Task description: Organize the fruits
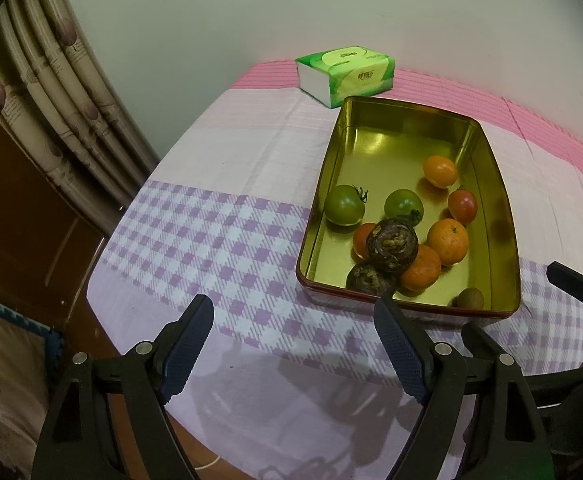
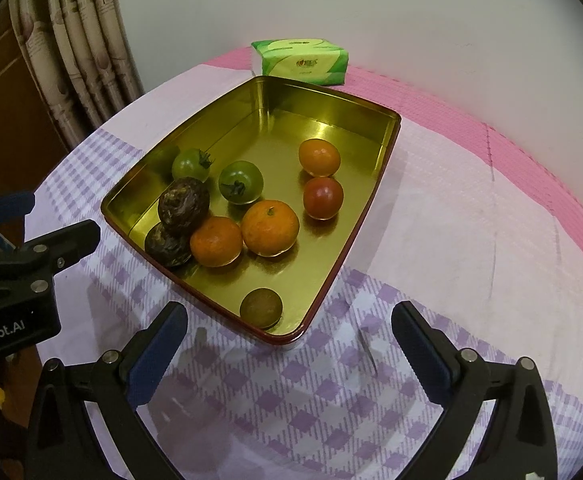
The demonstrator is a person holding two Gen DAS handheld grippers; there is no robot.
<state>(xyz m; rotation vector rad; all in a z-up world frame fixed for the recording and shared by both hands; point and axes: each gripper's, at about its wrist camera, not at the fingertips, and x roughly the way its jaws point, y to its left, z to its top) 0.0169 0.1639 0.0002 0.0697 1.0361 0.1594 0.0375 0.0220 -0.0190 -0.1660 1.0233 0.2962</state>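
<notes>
A gold tin (image 1: 323, 184) (image 2: 355, 240) sits on the checked cloth and holds several fruits. Among them are two green tomatoes (image 2: 241, 182), a red tomato (image 2: 323, 197), oranges (image 2: 270, 227), two dark purple fruits (image 2: 183, 205) stacked at the near left wall, and a small brown fruit (image 2: 261, 307) in the near corner. My left gripper (image 1: 293, 314) hovers open and empty in front of the tin's near left corner. My right gripper (image 2: 287, 314) is open and empty just short of the near corner that holds the brown fruit. Each gripper shows in the other's view, the left gripper (image 2: 59, 214) and the right gripper (image 1: 509, 300).
A green tissue pack (image 1: 345, 74) (image 2: 301, 58) lies behind the tin near the wall. A curtain (image 1: 51, 80) and dark wooden furniture (image 1: 11, 220) stand past the table's left edge. Bare cloth (image 1: 219, 168) spreads left of the tin, and more (image 2: 471, 220) to its right.
</notes>
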